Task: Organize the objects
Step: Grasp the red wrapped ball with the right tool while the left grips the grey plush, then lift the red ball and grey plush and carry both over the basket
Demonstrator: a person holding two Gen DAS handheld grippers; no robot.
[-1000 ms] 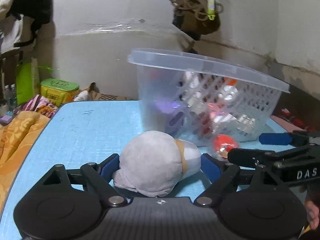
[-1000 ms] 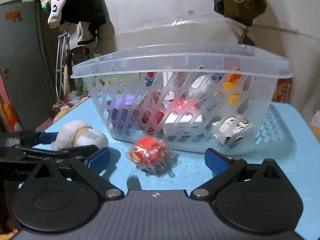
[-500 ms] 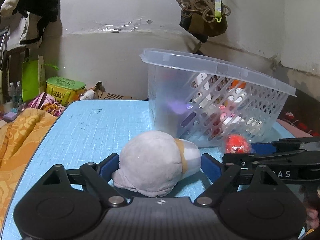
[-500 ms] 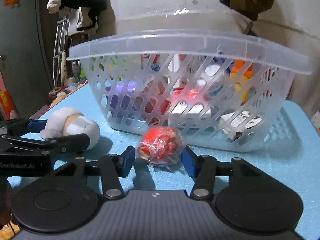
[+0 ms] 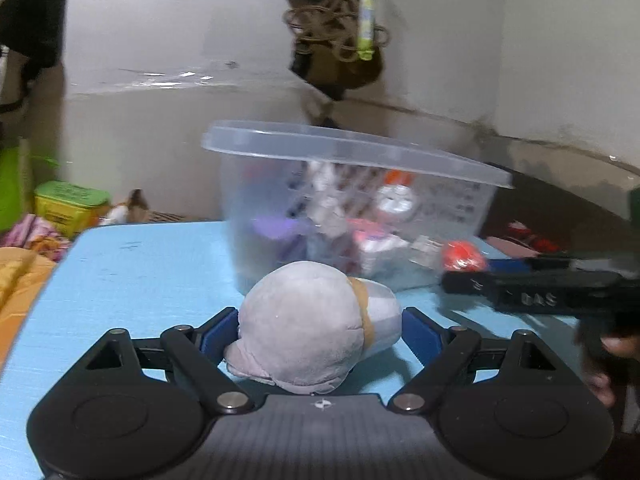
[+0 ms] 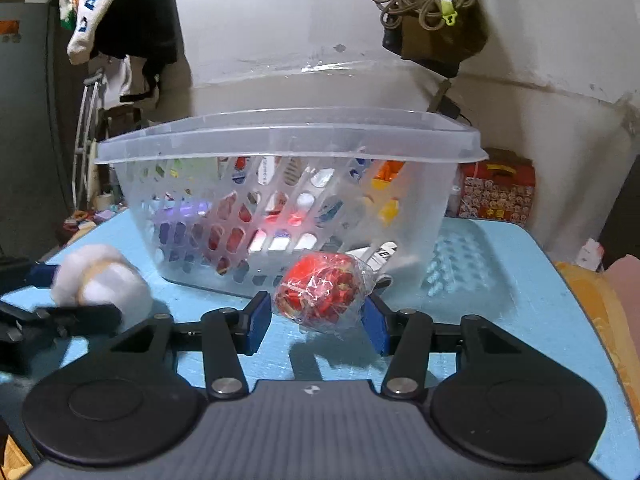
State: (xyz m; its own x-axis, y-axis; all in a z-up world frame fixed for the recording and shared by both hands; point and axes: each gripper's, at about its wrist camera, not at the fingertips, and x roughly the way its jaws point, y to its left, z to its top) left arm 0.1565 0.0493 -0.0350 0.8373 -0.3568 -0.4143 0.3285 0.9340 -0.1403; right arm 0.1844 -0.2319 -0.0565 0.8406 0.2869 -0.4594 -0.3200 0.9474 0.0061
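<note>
My left gripper [image 5: 320, 330] is shut on a grey and white plush toy [image 5: 308, 328] and holds it above the blue table [image 5: 132, 280]. My right gripper [image 6: 316, 320] is shut on a red object wrapped in clear plastic [image 6: 322, 290], lifted off the table. A clear plastic basket [image 6: 288, 200] with several small items stands just behind both. The plush toy [image 6: 100, 280] and left gripper show at the left of the right wrist view. The red object [image 5: 464, 256] and right gripper show at the right of the left wrist view.
The blue table [image 6: 500, 280] ends at the right beside orange cloth [image 6: 600, 312]. A red printed box [image 6: 498, 192] sits behind the basket. A green and yellow box [image 5: 68, 204] lies beyond the table's far left. A bag and cords [image 6: 432, 20] hang on the wall.
My right gripper closed on the red wrapped object and lifted it. My left gripper rose with the plush toy, so the basket now sits lower in both views.
</note>
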